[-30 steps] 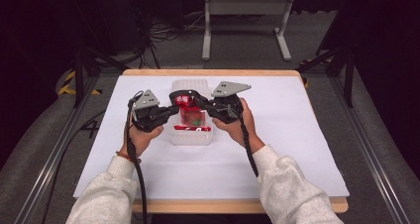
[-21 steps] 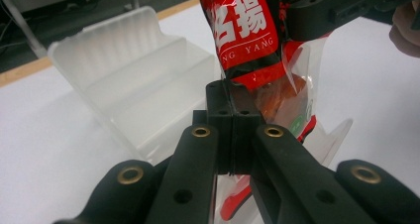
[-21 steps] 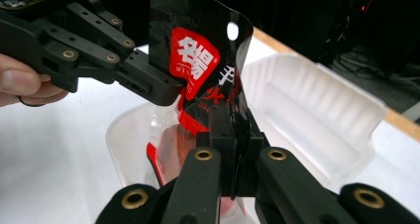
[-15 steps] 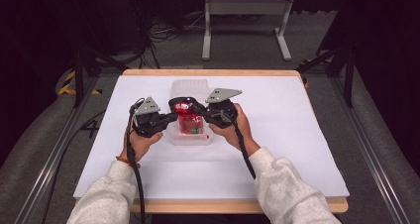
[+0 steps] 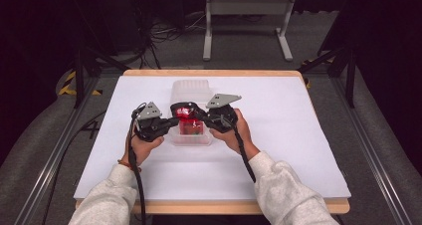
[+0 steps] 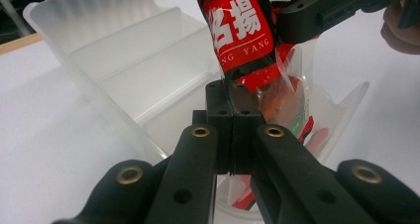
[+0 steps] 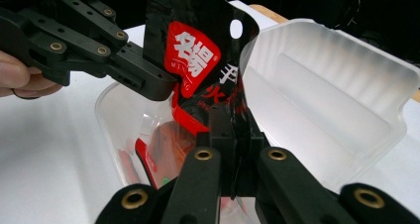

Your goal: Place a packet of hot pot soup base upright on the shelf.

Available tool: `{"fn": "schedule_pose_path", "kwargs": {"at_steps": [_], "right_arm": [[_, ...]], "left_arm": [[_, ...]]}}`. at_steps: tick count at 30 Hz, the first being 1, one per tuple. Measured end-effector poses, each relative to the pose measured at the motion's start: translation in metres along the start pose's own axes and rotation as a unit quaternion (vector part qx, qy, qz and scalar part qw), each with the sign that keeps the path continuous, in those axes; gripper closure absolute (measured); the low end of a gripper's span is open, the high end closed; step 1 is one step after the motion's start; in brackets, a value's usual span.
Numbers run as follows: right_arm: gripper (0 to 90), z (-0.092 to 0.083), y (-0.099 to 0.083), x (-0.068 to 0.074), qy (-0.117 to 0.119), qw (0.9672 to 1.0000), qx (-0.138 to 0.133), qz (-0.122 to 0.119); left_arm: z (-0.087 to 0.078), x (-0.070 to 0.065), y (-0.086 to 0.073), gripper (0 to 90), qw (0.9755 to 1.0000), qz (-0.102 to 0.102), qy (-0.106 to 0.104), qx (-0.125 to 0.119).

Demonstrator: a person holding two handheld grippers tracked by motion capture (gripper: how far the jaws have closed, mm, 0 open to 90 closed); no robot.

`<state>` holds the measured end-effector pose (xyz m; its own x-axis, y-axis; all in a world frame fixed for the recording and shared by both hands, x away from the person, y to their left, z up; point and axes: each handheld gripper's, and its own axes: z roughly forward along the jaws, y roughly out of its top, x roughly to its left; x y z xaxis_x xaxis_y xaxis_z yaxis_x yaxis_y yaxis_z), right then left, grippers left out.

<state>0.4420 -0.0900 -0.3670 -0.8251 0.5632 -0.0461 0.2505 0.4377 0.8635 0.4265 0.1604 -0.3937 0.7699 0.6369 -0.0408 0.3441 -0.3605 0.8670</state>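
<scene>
A red and black snack packet [image 5: 186, 116] with white characters hangs upright, its lower end inside a clear plastic box [image 5: 192, 139] on the white table sheet. My left gripper [image 5: 172, 121] is shut on the packet's left edge, jaws pressed together on the film [image 6: 242, 30]. From the other side, my right gripper [image 5: 200, 114] is shut on the packet [image 7: 193, 50] too. In the right gripper view the left gripper [image 7: 99, 45] clamps the packet's side above the box base [image 7: 115, 116]. The box's hinged lid [image 5: 191, 88] lies open behind.
A white sheet [image 5: 288, 135] covers the wooden table [image 5: 298, 205]. More red wrapping lies at the box bottom [image 6: 317, 135]. A metal stand [image 5: 246, 16] and cables sit on the dark floor beyond the table.
Both hands have come down with the packet, so its lower end now sits in the box. Both grips stay shut on it.
</scene>
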Motion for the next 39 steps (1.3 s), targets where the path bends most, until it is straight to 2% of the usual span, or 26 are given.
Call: {"fn": "schedule_pose_path", "kwargs": {"at_steps": [8,18,33,39], "right_arm": [[89.9,0.004,-0.009,0.003,0.003,1.0000,0.007,-0.003],[89.9,0.005,-0.015,0.004,0.001,0.9999,0.009,-0.006],[88.5,0.002,-0.011,0.007,-0.004,0.9995,0.014,-0.028],[84.3,-0.002,-0.008,0.006,-0.004,0.9995,0.008,-0.031]], "left_arm": [[0.004,-0.005,-0.005,89.5,0.9996,0.017,0.010,0.019],[0.006,-0.007,-0.009,89.2,0.9995,0.024,0.010,0.020],[0.000,-0.009,-0.008,84.4,0.9994,0.022,0.026,-0.006],[-0.010,-0.009,-0.004,83.1,0.9988,0.018,0.034,-0.029]]}}
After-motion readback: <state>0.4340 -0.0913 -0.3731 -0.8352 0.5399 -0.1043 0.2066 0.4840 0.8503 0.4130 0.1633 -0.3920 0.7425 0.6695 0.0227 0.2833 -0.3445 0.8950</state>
